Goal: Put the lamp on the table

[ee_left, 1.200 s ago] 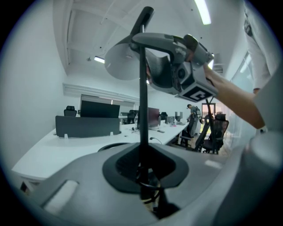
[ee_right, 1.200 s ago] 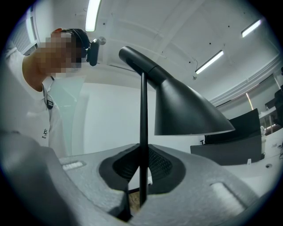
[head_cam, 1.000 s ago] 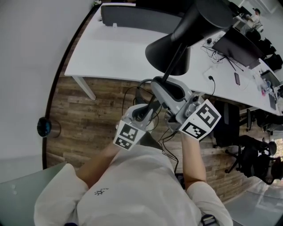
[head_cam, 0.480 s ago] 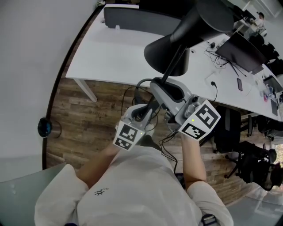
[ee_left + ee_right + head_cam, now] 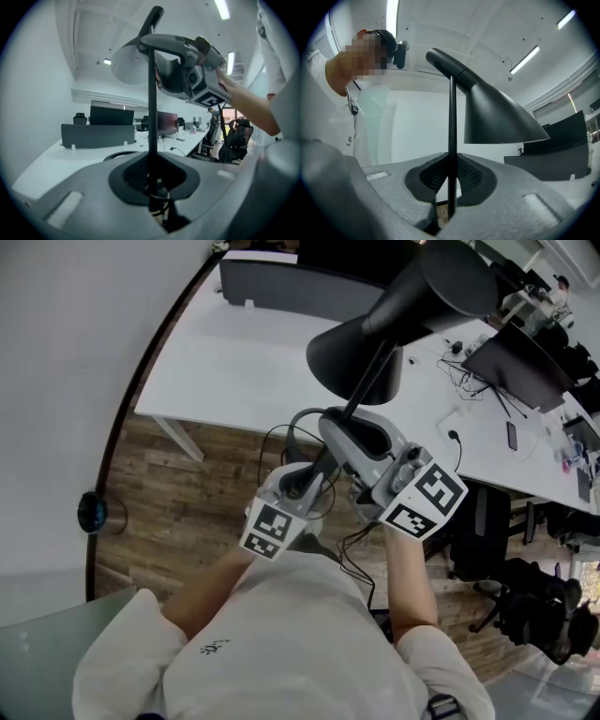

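Observation:
A black lamp with a cone shade (image 5: 361, 348) and a thin stem (image 5: 367, 388) is held upright in the air, over the wooden floor just in front of the white table (image 5: 234, 362). My left gripper (image 5: 305, 486) is shut on the lower stem (image 5: 151, 131). Higher up, my right gripper (image 5: 361, 442) is shut on the same stem (image 5: 452, 140), under the shade (image 5: 497, 117). The left gripper view shows the right gripper (image 5: 192, 70) clamped above it. The lamp's base is hidden below the grippers. Its cord (image 5: 361, 549) hangs down by my body.
A dark partition (image 5: 281, 282) stands at the table's far edge. To the right, desks carry monitors (image 5: 516, 362), cables and a phone (image 5: 513, 435). Office chairs (image 5: 525, 601) stand at lower right. A table leg (image 5: 178, 437) meets the floor.
Both grippers keep the same hold on the stem. The table and desks have slid slightly in the head view, so my viewpoint has shifted a little.

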Motion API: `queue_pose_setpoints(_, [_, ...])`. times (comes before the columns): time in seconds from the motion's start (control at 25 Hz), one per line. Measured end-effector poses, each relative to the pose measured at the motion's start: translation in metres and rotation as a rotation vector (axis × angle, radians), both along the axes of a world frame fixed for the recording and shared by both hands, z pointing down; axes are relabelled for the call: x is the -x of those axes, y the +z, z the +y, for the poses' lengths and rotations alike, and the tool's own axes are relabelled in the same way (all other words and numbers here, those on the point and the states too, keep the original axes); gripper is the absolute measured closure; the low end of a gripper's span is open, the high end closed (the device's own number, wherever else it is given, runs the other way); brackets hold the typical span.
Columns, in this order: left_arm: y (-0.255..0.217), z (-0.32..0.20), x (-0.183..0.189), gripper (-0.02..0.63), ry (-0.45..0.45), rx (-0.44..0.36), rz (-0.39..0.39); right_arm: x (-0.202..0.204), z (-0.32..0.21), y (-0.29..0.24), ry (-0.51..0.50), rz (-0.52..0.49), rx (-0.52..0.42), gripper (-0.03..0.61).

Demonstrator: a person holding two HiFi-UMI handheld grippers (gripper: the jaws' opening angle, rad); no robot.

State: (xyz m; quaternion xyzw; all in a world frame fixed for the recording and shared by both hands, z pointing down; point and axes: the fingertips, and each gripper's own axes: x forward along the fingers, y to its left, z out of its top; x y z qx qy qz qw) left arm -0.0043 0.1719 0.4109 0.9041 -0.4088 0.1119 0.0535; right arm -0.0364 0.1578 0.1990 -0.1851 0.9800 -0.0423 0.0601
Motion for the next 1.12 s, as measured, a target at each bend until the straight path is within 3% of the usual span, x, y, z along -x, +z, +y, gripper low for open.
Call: queue_pose_setpoints(1.12, [0.01,-0.166,-0.11,0.568,-0.129,0.036,-0.017,-0.108,-0.167,0.009,-0.143,-0.016,0.017,0.541])
